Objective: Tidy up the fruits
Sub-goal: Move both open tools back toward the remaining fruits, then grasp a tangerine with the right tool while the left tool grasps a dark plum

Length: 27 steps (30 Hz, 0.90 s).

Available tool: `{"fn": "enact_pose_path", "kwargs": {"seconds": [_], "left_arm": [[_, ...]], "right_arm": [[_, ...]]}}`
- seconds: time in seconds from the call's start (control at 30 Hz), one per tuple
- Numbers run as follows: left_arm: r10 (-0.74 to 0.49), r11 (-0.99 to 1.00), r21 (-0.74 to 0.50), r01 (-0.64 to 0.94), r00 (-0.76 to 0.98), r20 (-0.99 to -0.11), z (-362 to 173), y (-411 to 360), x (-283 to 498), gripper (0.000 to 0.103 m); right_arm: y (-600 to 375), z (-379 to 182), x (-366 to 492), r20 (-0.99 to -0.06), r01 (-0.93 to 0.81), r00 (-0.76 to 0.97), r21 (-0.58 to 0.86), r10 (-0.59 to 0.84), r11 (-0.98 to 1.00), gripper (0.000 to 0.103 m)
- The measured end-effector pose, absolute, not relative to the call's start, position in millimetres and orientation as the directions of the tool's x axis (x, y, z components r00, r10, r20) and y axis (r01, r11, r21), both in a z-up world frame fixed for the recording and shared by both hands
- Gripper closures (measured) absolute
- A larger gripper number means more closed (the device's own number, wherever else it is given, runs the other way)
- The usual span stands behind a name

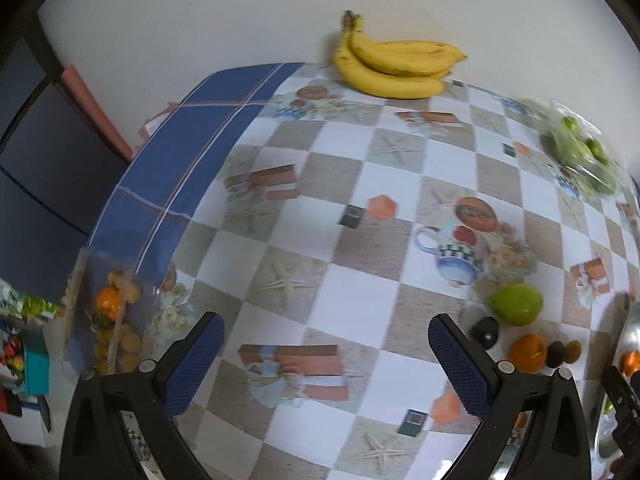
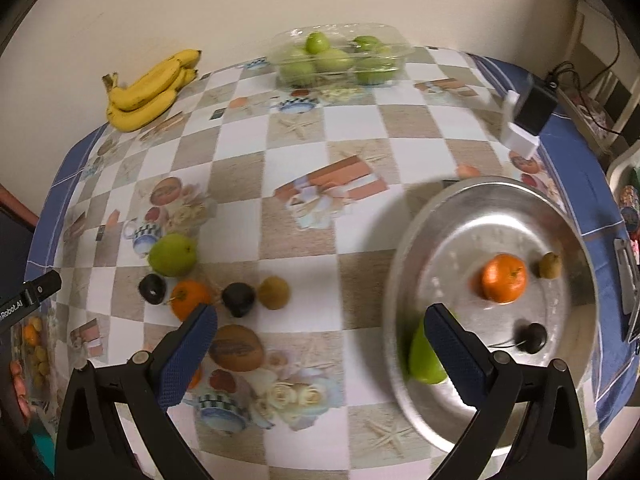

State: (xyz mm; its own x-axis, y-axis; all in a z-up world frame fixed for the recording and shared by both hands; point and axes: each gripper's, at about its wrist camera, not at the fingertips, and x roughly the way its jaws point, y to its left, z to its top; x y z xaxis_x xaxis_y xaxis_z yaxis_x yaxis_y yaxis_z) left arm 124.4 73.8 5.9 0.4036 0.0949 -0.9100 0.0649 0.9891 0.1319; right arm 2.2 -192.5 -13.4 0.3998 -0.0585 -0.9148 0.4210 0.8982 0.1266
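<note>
I saw the bunch of yellow bananas [image 2: 150, 90] at the table's far left edge by the wall. Nearer lay a loose green pear [image 2: 173, 255], an orange mandarin [image 2: 188, 299], two dark fruits and a brown kiwi [image 2: 273, 292]. My left gripper [image 1: 326, 364] hung wide open over the checked tablecloth [image 1: 340, 264], holding nothing. A clear plastic box of green pears [image 2: 340, 58] sat at the far edge. My right gripper [image 2: 320, 354] was spread wide too, empty, beside the round metal tray [image 2: 412, 248] carrying another mandarin [image 2: 503, 278].
</note>
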Motion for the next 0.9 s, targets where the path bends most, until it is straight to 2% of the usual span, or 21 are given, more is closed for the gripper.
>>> {"fn": "enact_pose_path", "kwargs": {"seconds": [0.37, 0.53, 0.9], "left_arm": [[0.081, 0.993, 0.109, 0.054, 0.369, -0.926, -6.1, 87.8, 125.7, 0.0], [0.015, 0.994, 0.049, 0.102, 0.311, -0.95, -23.9, 72.6, 123.8, 0.0], [0.055, 0.982, 0.09, 0.164, 0.209, -0.976, -63.9, 46.8, 119.6, 0.0]], "right_arm": [[-150.1, -22.7, 17.9, -0.918, 0.352, 0.395, 0.182, 0.03, 0.918, 0.0], [-131.1, -36.6, 23.4, -0.933, 0.311, 0.356, 0.178, 0.059, 0.934, 0.0], [-117.0, -69.4, 26.1, -0.954, 0.306, 0.269, 0.216, 0.133, 0.927, 0.0]]}}
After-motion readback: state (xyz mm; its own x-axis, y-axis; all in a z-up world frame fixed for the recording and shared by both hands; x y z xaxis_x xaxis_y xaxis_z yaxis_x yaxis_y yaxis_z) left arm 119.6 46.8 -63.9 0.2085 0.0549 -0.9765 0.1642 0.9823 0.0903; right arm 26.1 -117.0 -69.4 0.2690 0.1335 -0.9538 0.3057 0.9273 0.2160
